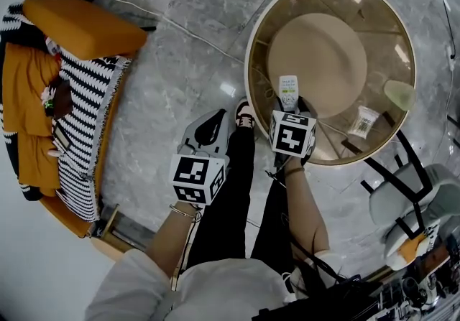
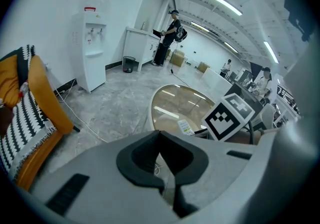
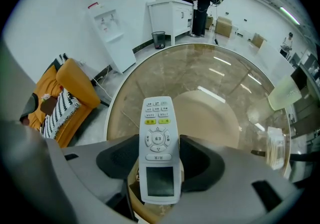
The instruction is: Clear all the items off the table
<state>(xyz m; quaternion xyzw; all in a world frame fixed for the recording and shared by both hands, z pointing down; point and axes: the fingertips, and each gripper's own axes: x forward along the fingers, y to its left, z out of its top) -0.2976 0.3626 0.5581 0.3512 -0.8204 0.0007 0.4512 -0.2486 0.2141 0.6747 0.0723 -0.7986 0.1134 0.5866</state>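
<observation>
Remote control [image 1: 288,91], in the head view, lies just inside the near rim of the round glass table [image 1: 249,75], with the right gripper [image 1: 290,105] reaching over that rim and around its near end. The left gripper [image 1: 213,123] hangs off the table, beside the person's leg. A pale green cup [image 1: 399,93] and a clear packet [image 1: 364,120] lie toward the table's far right edge, well apart from the remote control.

From the left gripper view, its two dark pads meet with nothing between them; the table lies ahead and to the right.

From the right gripper view, the jaws stand wide and closed on the remote control's lower half, one pad against each long side, buttons facing up. Its screen end overhangs the table's rim.

The step in hand looks like carrying it off. The grip sits low on the body, so the button end may dip; I would keep it level, lift straight up clear of the glass, then draw back over the near rim.
</observation>
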